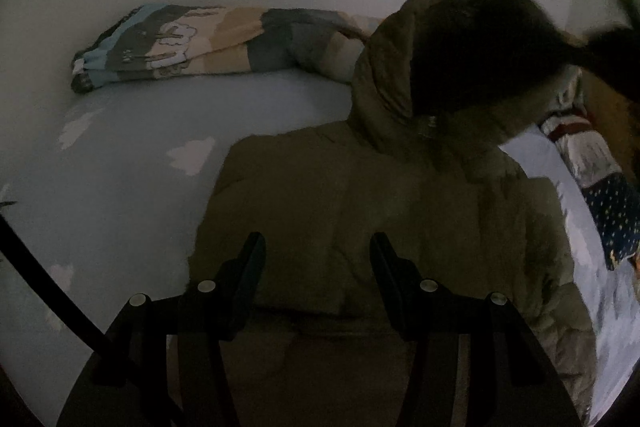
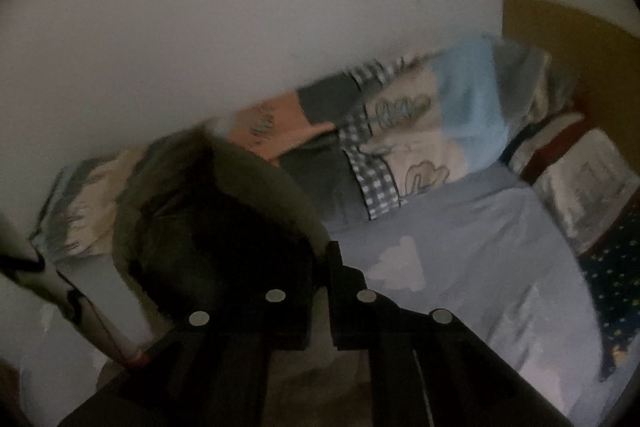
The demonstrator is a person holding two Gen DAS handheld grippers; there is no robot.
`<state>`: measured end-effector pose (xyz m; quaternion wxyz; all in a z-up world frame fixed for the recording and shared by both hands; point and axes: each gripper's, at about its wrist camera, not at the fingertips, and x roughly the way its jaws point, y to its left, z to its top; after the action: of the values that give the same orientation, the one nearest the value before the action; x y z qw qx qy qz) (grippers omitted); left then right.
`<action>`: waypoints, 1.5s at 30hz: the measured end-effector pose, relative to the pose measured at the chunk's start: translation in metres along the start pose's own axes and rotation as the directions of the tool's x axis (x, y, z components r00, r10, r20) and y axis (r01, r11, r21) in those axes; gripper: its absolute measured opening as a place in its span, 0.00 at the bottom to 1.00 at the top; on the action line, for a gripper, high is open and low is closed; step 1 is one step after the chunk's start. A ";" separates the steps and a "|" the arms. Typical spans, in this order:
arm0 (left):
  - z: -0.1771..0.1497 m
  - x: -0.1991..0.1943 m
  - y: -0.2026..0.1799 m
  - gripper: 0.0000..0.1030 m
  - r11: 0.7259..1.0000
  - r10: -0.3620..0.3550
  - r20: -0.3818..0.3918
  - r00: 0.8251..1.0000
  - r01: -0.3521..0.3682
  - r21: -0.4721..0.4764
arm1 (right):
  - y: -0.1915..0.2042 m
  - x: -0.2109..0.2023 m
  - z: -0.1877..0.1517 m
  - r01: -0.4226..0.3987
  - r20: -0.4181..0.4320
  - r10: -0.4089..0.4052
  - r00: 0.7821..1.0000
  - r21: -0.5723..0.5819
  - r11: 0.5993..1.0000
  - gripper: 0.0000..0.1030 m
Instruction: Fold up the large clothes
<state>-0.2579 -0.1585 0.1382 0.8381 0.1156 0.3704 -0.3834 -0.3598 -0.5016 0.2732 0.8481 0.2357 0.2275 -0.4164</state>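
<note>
Pale walls enclosed a bed [image 1: 132,163] covered with a light blue, cloud-printed sheet, a rolled patterned quilt [image 1: 192,39] lying along the far wall. Left wrist view: the olive padded jacket [image 1: 380,195] lay flat on the sheet directly ahead of and beneath the left gripper [image 1: 318,247], whose fingers stood spread apart, hovering over the lower body of the garment with nothing clamped between them; whether the tips touched the fabric could not be told. The jacket's long axis ran from the hem, nearest this camera, away toward the wall, with the hood [image 1: 452,55] at the far end, raised off the bed and drawn toward the right edge, where a dark blurred shape, probably the other tool, met it. A second patterned pillow or quilt [image 1: 592,167] lay at the right. Right wrist view (motion-blurred): the right gripper [image 2: 320,263] had its fingers pressed together at the hood's rim [image 2: 248,179], apparently pinching the dark trim, though the contact itself was lost in shadow. The hood lay ahead and to the left of those fingers, its opening facing the camera. Judged from this layout, the right hand was nearer the hood end and the left nearer the hem, so the coming fold would likely carry the hood along the long axis onto the body.
</note>
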 end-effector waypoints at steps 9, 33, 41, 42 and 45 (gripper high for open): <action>0.015 -0.035 0.037 0.52 0.993 0.027 0.100 0.995 -0.015 -0.119 | 0.000 -0.180 -0.139 -0.117 0.073 0.126 0.989 -0.122 0.986 0.05; -0.009 0.033 -0.038 0.52 0.998 -0.053 -0.053 0.997 0.054 0.018 | -0.030 -0.122 -0.242 -0.001 -0.209 -0.001 0.978 -0.007 1.000 0.04; -0.004 0.033 -0.032 0.52 0.999 -0.053 -0.043 0.998 0.053 -0.009 | 0.008 -0.133 -0.167 -0.122 -0.022 0.122 0.992 -0.027 0.992 0.39; -0.003 0.032 -0.030 0.51 0.999 -0.050 -0.039 0.998 0.050 -0.007 | 0.011 -0.128 -0.161 -0.132 -0.011 0.132 0.991 -0.035 0.991 0.45; -0.001 0.033 -0.027 0.52 0.999 -0.042 -0.040 0.998 0.042 -0.006 | 0.018 -0.091 -0.141 -0.156 -0.023 0.155 0.988 -0.022 0.988 0.45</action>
<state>-0.2636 -0.1948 0.1160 0.8227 0.1134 0.3903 -0.3975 -0.4223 -0.3541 0.2189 0.8782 0.2473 0.2223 -0.3437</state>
